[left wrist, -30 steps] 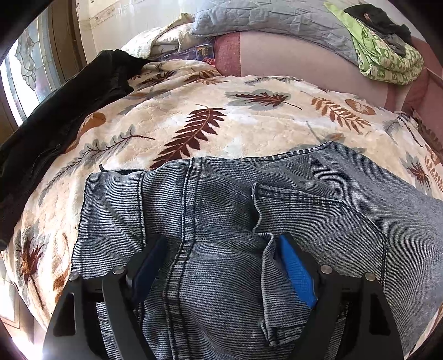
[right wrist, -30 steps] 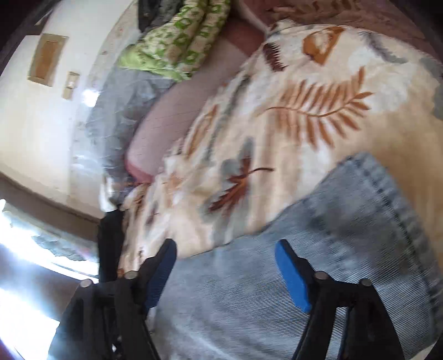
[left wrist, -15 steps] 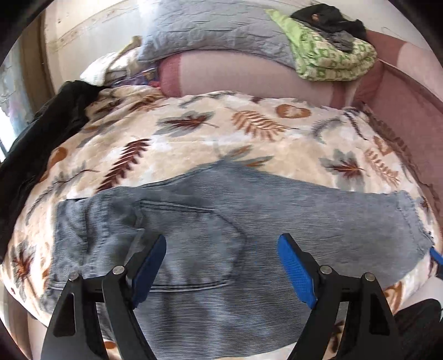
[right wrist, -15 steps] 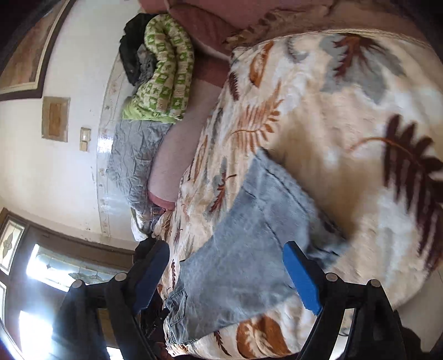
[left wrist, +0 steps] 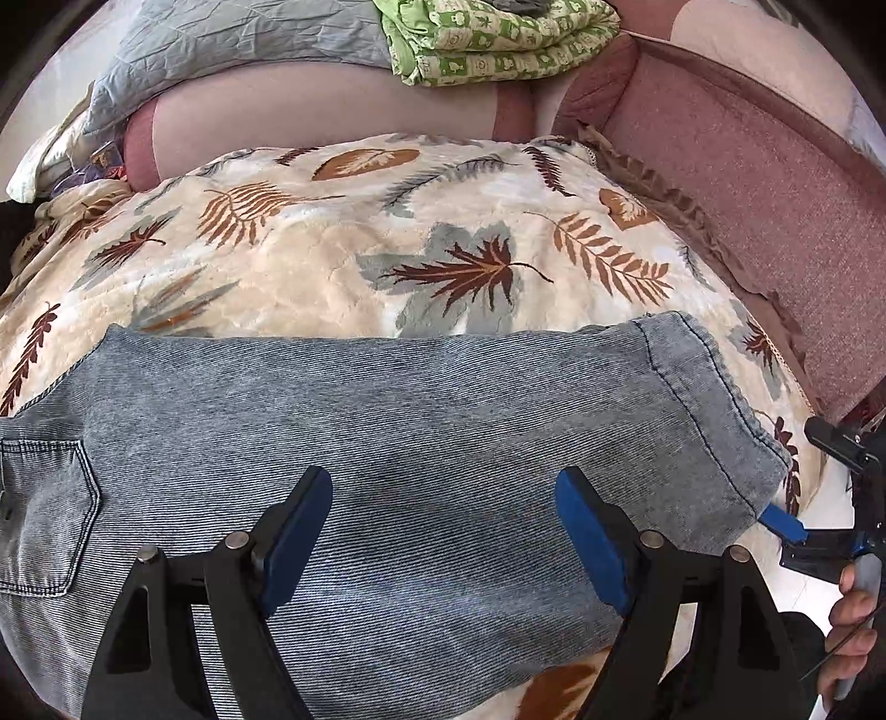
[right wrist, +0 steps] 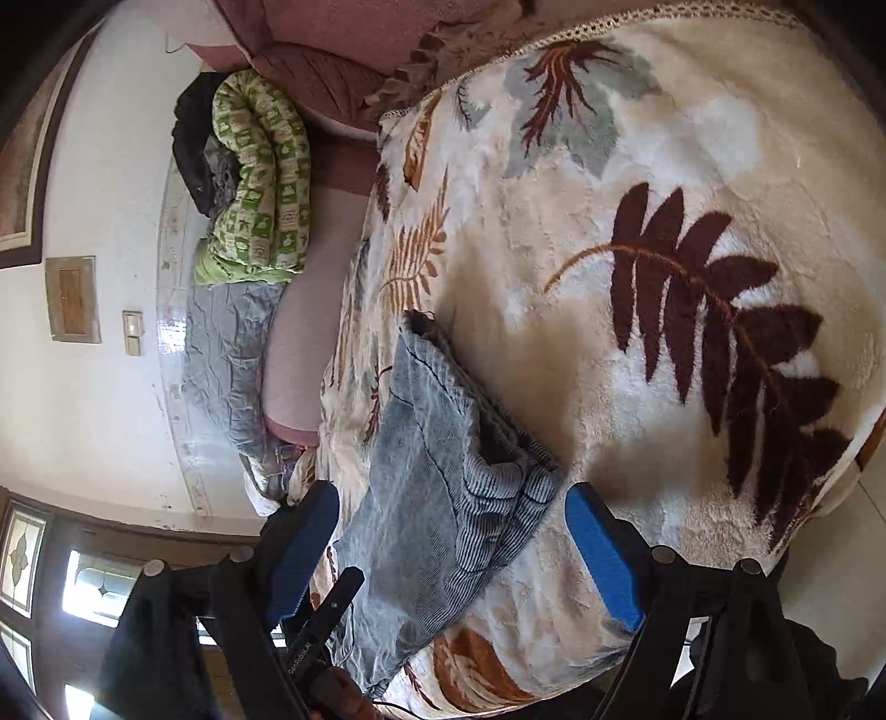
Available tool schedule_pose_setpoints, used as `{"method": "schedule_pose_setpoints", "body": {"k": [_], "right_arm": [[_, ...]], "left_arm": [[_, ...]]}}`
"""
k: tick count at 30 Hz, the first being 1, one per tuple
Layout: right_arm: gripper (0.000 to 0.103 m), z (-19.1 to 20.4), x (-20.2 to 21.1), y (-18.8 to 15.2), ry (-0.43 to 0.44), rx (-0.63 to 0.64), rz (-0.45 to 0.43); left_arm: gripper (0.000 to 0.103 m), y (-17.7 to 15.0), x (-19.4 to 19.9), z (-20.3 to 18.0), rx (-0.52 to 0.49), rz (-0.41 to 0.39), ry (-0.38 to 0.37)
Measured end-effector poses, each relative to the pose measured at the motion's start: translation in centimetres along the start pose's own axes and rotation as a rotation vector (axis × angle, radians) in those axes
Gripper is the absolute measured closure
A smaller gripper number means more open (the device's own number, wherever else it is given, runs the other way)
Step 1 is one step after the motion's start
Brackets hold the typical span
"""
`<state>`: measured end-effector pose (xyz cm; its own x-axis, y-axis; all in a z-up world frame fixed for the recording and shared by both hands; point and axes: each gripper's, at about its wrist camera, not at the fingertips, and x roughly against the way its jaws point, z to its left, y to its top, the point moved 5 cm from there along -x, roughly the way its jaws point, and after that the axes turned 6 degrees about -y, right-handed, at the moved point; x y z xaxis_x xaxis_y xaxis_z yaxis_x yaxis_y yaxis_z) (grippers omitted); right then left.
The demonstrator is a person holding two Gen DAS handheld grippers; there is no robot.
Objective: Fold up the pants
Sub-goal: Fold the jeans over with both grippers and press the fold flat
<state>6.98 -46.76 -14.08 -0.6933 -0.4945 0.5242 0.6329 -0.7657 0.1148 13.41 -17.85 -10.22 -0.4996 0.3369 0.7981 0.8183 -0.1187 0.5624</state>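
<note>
From your left wrist camera, the pants (left wrist: 387, 443) lie flat across the leaf-print blanket (left wrist: 343, 266), stretched from the back pocket (left wrist: 44, 509) at the left edge to the hem (left wrist: 714, 410) at the right. Your left gripper (left wrist: 443, 531) hangs above the middle of the leg with its jaws wide apart and nothing between the blue pads; whether the tips touch the denim cannot be told. At the far right your right gripper (left wrist: 830, 498) sits just past the hem, one blue pad close beside the cloth, with your hand (left wrist: 853, 626) on its handle. Behind the blanket a pink couch back (left wrist: 310, 105) carries a grey pillow (left wrist: 221, 44) and a folded green quilt (left wrist: 487, 39).

From your right wrist camera, the picture is rolled sideways. The hem end of the pants (right wrist: 443, 459) lies on the blanket (right wrist: 692, 166) just ahead of your right gripper (right wrist: 448, 548), reaching down between its pads. The jaws stand wide, neither pad pressing the denim. The green quilt (right wrist: 260, 183) sits at upper left.
</note>
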Motion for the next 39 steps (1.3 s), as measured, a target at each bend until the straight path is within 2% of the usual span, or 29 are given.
{"method": "schedule_pose_setpoints", "body": {"k": [3, 8, 26, 39], "right_arm": [[0.017, 0.5, -0.6, -0.3, -0.036, 0.025, -0.006], [0.017, 0.2, -0.9, -0.3, -0.031, 0.01, -0.013], [0.015, 0.5, -1.1, -0.6, -0.052, -0.001, -0.042], [0.014, -0.3, -0.9, -0.1, 0.003, -0.053, -0.037]], "left_arm": [[0.02, -0.7, -2.1, 0.4, -0.011, 0.06, 0.059], [0.019, -1.2, -2.4, 0.1, -0.05, 0.036, 0.1], [0.016, -1.4, -2.7, 0.1, -0.06, 0.015, 0.11], [0.015, -1.4, -2.8, 0.2, -0.062, 0.008, 0.109]]}}
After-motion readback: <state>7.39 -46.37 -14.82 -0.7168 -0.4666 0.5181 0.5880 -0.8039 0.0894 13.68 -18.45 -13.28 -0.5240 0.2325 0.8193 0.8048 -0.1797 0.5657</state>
